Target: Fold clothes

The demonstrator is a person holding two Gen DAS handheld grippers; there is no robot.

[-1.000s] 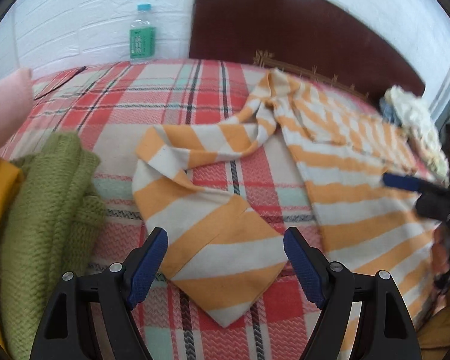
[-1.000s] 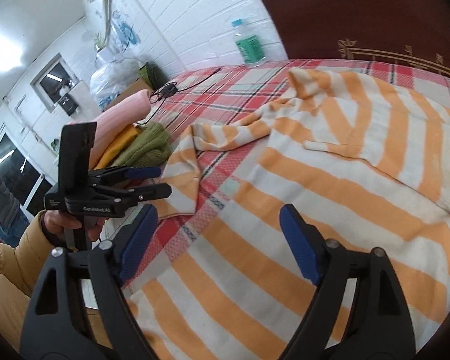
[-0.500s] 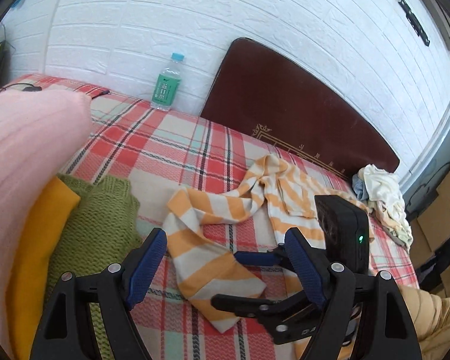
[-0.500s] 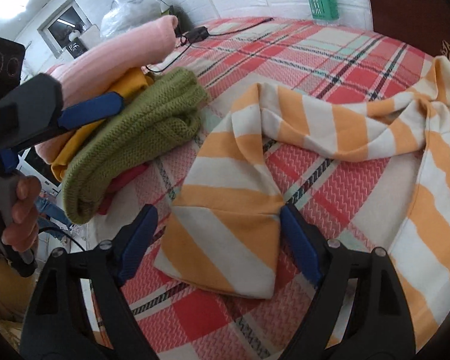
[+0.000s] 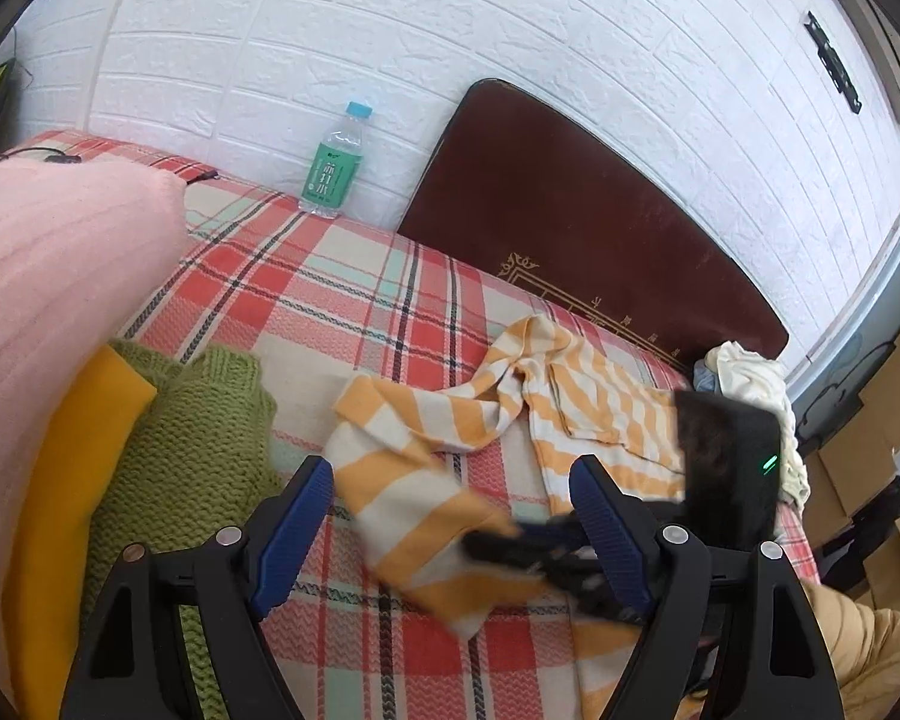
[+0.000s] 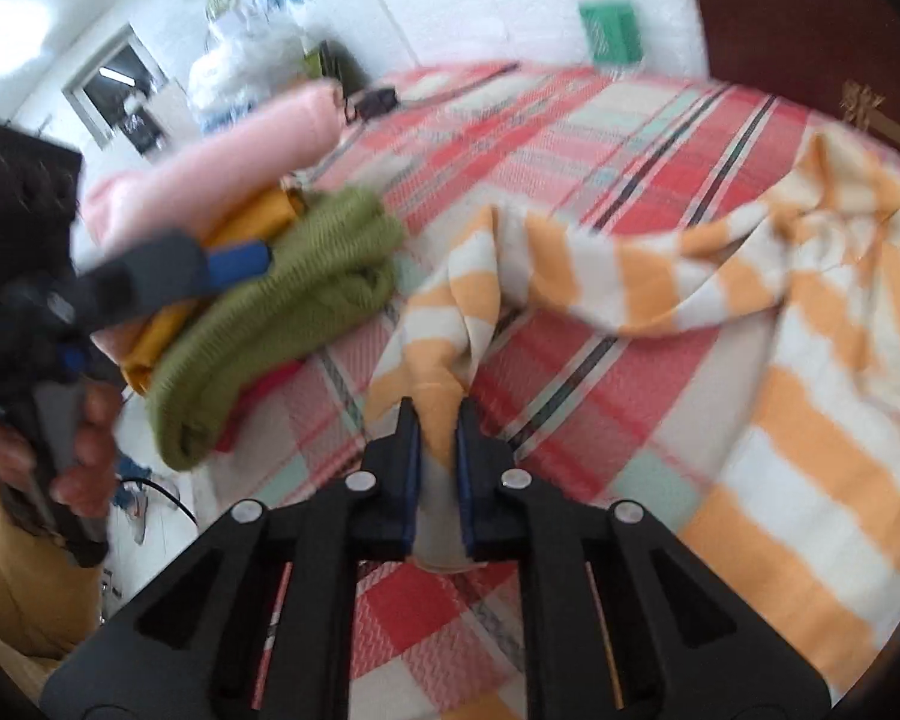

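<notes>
An orange-and-white striped sweater lies spread on the plaid bed, its left sleeve stretched toward me. My right gripper is shut on the sleeve's cuff, lifting it a little off the bedcover. In the left wrist view the right gripper shows as a blurred black shape at the cuff. My left gripper is open, held above the bed's near edge with nothing between its blue pads. In the right wrist view the left gripper hovers at the left, in a person's hand.
A stack of folded knits sits at the left: pink, yellow and green. A water bottle stands against the white brick wall. A dark headboard backs the bed; crumpled pale clothes lie at the right.
My right gripper has gone from open above the sleeve to shut on its cuff, bunching and raising it. The left gripper has pulled back and stayed open.
</notes>
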